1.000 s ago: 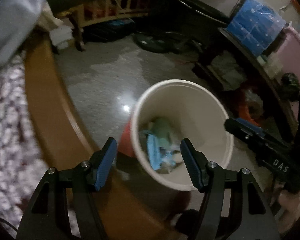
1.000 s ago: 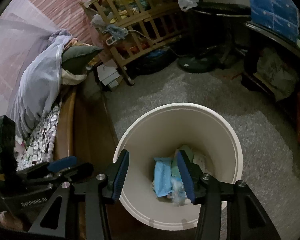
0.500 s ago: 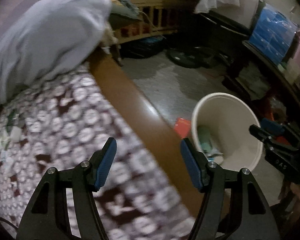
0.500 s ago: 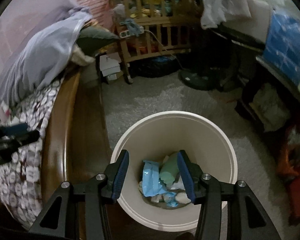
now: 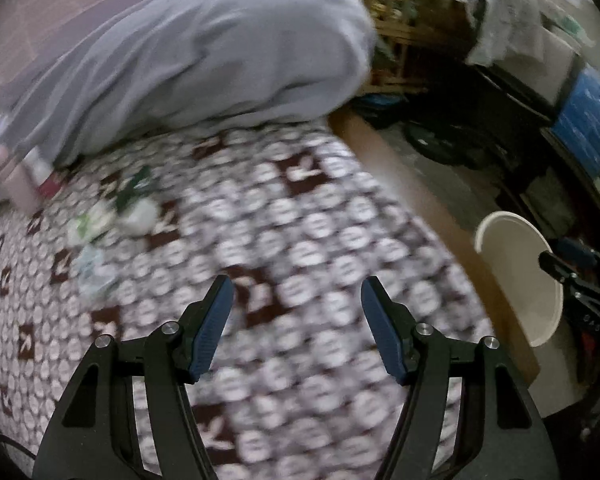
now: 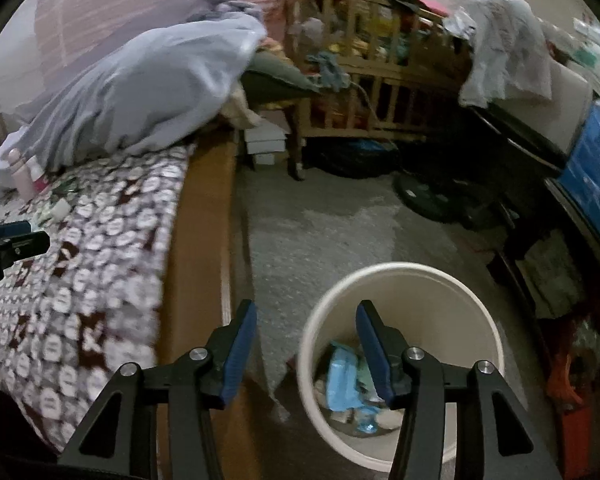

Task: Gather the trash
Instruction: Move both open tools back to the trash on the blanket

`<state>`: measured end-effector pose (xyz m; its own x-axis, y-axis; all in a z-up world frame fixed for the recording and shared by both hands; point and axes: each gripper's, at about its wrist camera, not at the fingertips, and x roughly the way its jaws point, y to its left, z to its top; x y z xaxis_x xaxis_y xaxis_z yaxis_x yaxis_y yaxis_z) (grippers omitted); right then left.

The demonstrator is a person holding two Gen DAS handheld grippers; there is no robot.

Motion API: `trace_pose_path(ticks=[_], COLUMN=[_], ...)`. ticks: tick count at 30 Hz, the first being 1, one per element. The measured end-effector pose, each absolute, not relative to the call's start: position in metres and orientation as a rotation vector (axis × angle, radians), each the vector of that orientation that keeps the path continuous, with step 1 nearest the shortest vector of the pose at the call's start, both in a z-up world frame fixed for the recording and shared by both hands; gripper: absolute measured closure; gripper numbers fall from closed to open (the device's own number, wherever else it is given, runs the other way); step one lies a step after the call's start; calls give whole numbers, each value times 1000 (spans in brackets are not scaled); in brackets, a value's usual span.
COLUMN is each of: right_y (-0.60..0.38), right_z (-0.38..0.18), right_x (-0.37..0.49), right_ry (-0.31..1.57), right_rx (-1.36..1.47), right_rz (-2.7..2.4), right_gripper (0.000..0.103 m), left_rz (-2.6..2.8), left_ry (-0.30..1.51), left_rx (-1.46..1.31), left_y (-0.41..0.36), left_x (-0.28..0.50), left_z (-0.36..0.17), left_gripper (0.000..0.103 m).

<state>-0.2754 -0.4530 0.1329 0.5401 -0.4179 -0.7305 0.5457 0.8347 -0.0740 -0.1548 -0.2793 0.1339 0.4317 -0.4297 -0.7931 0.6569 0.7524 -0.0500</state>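
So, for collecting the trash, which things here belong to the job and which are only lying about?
For the job:
- cream bin, wrappers already inside
- small scraps on the patterned bed cover
- left hand-held gripper, open, empty

Lying about:
- grey bedding
- wooden crib
- pink bottle

A cream bucket (image 6: 400,280) is holding light-blue wrappers (image 6: 342,376). A brown bedspread (image 5: 280,240) is showing white round motifs under a grey-blue blanket (image 5: 204,52). The bed frame (image 6: 204,240) is looking tan.
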Motion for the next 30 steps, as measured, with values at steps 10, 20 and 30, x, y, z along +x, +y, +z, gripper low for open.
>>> trace_pose_path(ticks=[10, 20, 30], right_y=[-399, -347, -307], right_z=[138, 114, 94], right_x=[-206, -125, -42], right_ry=[823, 904, 970], right_rx=[123, 145, 174], right_rz=[-451, -257, -101], right_gripper=[49, 44, 41], left_rz=[-532, -423, -424], left_ry=[900, 946, 994], left_rx=[192, 120, 68], left_y=[-179, -94, -76], left_x=[-110, -71, -32], left_z=[124, 98, 79], left_gripper=[38, 38, 38])
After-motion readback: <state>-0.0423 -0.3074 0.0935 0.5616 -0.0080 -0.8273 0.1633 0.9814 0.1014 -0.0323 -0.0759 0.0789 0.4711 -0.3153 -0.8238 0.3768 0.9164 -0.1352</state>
